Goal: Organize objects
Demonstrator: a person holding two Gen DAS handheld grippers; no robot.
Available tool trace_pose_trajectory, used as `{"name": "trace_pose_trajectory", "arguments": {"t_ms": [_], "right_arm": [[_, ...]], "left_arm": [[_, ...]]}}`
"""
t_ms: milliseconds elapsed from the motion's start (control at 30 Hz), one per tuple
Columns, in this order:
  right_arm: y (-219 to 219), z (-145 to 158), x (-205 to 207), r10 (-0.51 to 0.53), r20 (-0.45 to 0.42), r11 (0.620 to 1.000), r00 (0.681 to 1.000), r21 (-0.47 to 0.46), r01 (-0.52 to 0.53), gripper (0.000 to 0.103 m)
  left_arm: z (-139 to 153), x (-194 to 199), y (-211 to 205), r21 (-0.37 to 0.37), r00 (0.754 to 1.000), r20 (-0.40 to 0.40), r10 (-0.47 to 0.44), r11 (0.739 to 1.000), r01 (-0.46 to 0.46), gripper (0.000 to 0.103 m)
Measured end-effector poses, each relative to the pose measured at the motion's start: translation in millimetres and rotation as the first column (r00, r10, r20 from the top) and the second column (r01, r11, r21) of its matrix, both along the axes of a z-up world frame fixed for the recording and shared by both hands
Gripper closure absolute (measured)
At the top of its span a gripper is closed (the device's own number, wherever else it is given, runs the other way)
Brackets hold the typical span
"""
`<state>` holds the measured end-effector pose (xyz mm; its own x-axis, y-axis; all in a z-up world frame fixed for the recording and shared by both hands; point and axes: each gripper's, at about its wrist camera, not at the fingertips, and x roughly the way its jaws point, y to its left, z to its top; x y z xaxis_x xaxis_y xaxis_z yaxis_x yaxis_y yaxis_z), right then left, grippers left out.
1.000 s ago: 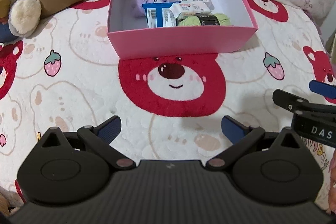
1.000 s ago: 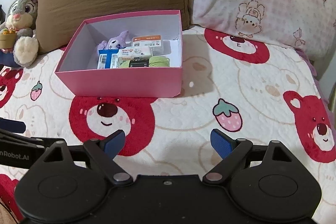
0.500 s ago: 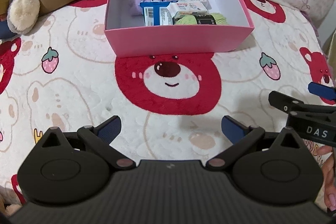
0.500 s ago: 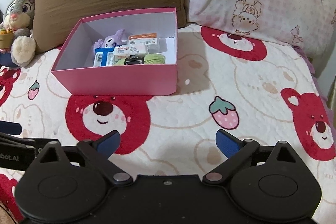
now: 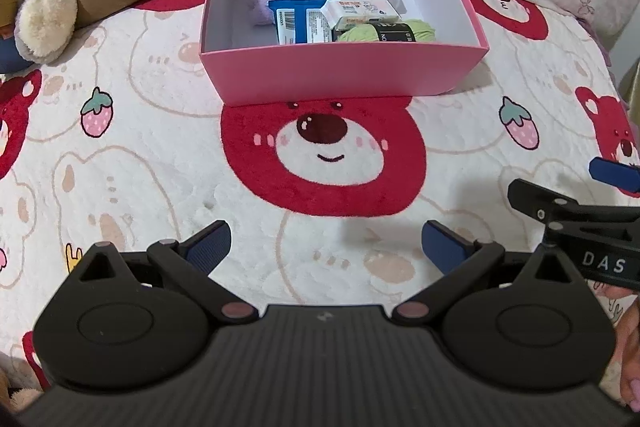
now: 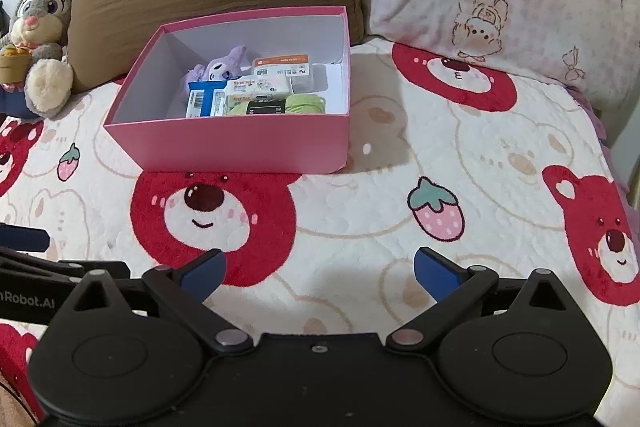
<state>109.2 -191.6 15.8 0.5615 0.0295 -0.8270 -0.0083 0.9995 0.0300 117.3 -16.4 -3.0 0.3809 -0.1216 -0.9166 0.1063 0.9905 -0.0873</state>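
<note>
On the right claw's body, seen at the edge of the left wrist view, we read the white letters "DAS"; on the left claw's body, seen from the right wrist, "nRobot.AI" (the start is cut off). Inside the pink box on the bed cover the packets carry small print and barcodes that we cannot read. The box holds a purple plush toy, a blue and white packet, a white packet with an orange band, a second white packet and a green yarn ball with a black label.

Our left claw is spread with nothing between its blue pads, and so is our right claw; both hang above the bed cover, well short of the box.
</note>
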Motion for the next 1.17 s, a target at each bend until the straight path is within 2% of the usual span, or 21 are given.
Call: {"name": "trace_pose_trajectory", "arguments": {"t_ms": [133, 600, 1167], "right_arm": [[1.3, -1.8, 0.5, -0.001, -0.004, 1.000, 1.000, 0.000, 0.001, 0.001], [2.7, -1.7, -0.6, -0.007, -0.007, 1.000, 1.000, -0.010, 0.007, 0.001], [1.9, -1.5, -1.8, -0.015, -0.013, 1.000, 1.000, -0.004, 0.015, 0.001]], "left_arm": [[-2.8, -0.1, 2.3, -0.024, 1.000, -0.023, -0.007, 1.000, 0.007, 0.000], [-6.2, 2.6, 7.3, 0.003, 1.000, -0.029, 0.010, 1.000, -0.010, 0.000], [-8.3, -2.0, 4.4, 0.031, 1.000, -0.017, -0.013, 0.999, 0.014, 0.000]]}}
